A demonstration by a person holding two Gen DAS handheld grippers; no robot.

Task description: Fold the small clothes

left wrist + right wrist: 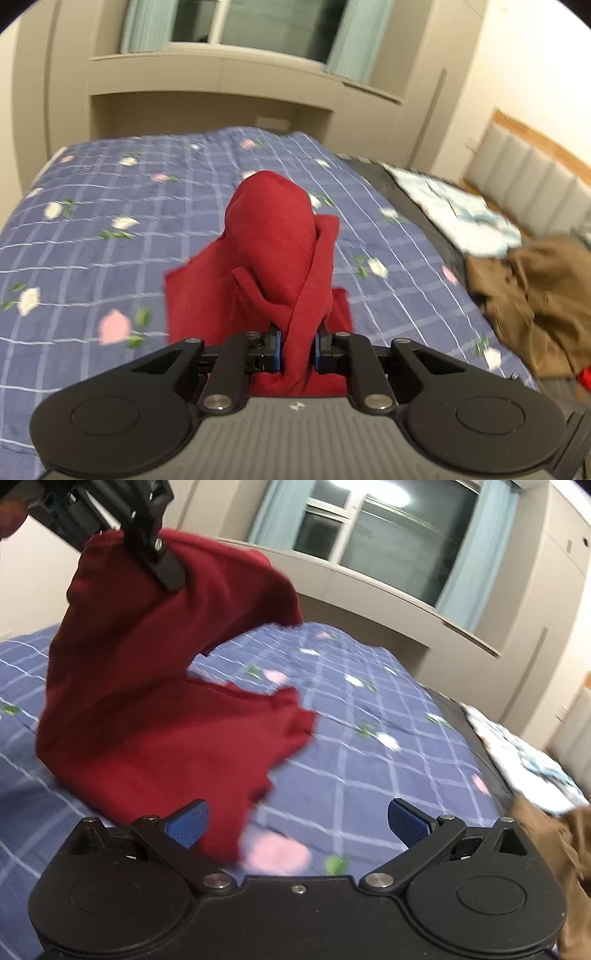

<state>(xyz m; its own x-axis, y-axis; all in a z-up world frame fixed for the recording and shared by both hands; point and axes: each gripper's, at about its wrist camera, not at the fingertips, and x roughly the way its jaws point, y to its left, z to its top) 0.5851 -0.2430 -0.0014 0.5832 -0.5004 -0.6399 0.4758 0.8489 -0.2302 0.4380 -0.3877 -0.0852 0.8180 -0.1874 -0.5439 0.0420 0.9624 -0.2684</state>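
left gripper (pixel 297 350) pinching red garment (pixel 273 236), checked bedspread (pixel 110 206) (floral)

Left tool (pixel 297 350) clamped on bunched red garment (pixel 273 251), hanging above floral checked bedspread (pixel 110 206), brown clothing (pixel 535 295) nearby

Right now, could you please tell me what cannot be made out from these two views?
- Left wrist view: the red garment hangs bunched from the left gripper; its type and shape are hidden by its own folds.
- Right wrist view: its lower edge is motion-blurred.
- Both views: the brown clothing is cut off by the edge.
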